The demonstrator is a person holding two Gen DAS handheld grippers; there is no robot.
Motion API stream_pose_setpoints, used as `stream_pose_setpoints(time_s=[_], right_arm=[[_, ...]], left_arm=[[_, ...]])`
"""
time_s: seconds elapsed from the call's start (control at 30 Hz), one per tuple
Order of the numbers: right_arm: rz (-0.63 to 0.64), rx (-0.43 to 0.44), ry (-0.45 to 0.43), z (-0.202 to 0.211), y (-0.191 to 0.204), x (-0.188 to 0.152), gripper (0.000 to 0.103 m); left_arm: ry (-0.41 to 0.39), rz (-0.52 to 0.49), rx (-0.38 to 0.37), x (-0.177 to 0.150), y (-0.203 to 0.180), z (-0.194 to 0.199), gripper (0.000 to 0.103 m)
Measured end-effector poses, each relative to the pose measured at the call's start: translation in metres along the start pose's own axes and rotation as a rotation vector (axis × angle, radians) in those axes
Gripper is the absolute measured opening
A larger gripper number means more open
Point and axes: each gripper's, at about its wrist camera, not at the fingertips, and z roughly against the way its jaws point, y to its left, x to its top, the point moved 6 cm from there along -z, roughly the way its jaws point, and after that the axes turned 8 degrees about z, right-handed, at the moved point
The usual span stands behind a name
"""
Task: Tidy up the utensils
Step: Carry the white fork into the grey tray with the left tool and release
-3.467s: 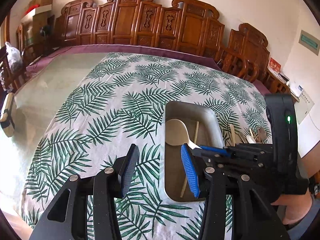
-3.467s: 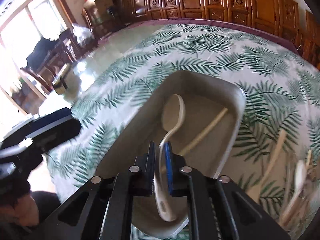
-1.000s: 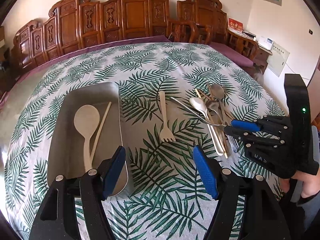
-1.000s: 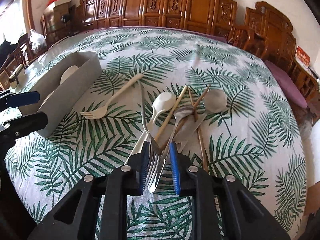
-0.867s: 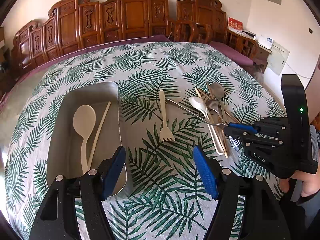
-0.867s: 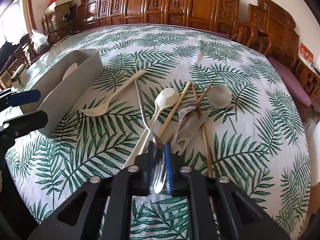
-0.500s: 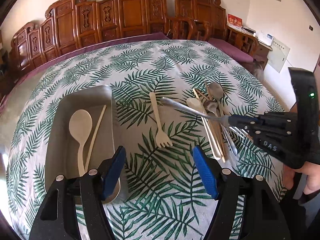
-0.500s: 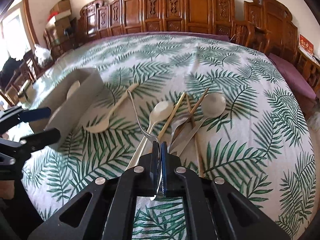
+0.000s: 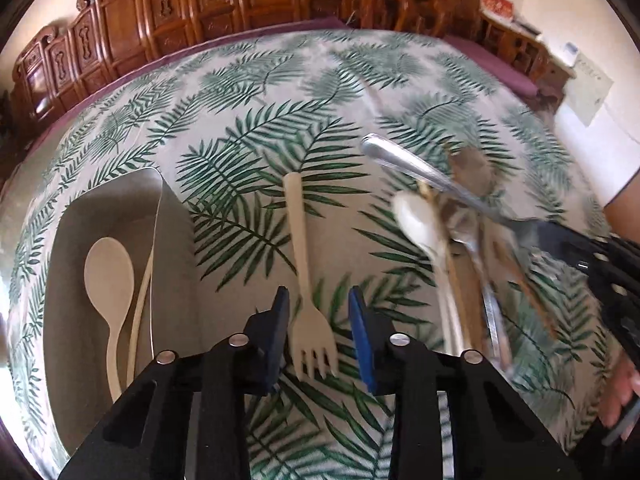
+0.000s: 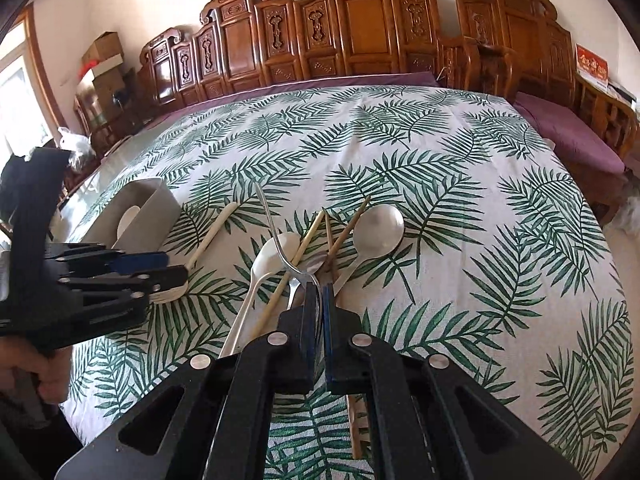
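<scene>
Carved wooden chairs ring the bench point(image 10: 460, 152), whose palm-leaf cloth carries a grey tray point(image 9: 172, 240) holding a pale spoon point(image 9: 108, 276). Just right of the tray, the left gripper point(image 9: 316, 328) is closing around the head of a pale fork point(image 9: 308, 304), its pads not yet touching it. Farther right of the tray, the right gripper point(image 10: 318, 312) is clamped on a metal fork point(image 10: 272, 220), lifted above the pile of utensils point(image 10: 320, 252).

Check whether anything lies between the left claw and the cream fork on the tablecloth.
Nothing visible does. The left claw straddles the cream fork near its tines, jaws closing with the fork between them, pads not yet pressing. The grey tray sits to its left; the pile of utensils lies to its right, both apart from the fork.
</scene>
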Motion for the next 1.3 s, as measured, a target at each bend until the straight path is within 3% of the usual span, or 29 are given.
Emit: stream_pose_setpoints(time_s=[0.33, 0.37, 0.57, 0.93, 1.3], right_arm=[[-0.016, 0.025, -0.011, -0.001, 0.001, 0.003, 0.004], [-0.016, 0.025, -0.010, -0.001, 0.001, 0.004, 0.004], [0.001, 0.027, -0.014, 0.001, 0.009, 0.005, 0.004], [0.068, 0.034, -0.038, 0.010, 0.038, 0.009, 0.004], [0.103, 0.044, -0.040, 0.010, 0.056, 0.008, 0.004]], left_arm=[[0.044, 0.045, 0.012, 0.006, 0.008, -0.021, 0.014], [0.044, 0.043, 0.012, 0.006, 0.007, -0.021, 0.006], [0.026, 0.025, 0.009, 0.001, 0.011, -0.012, 0.005], [-0.073, 0.000, -0.019, 0.001, 0.032, 0.047, 0.005], [-0.144, 0.025, 0.004, -0.001, 0.076, 0.081, 0.005]])
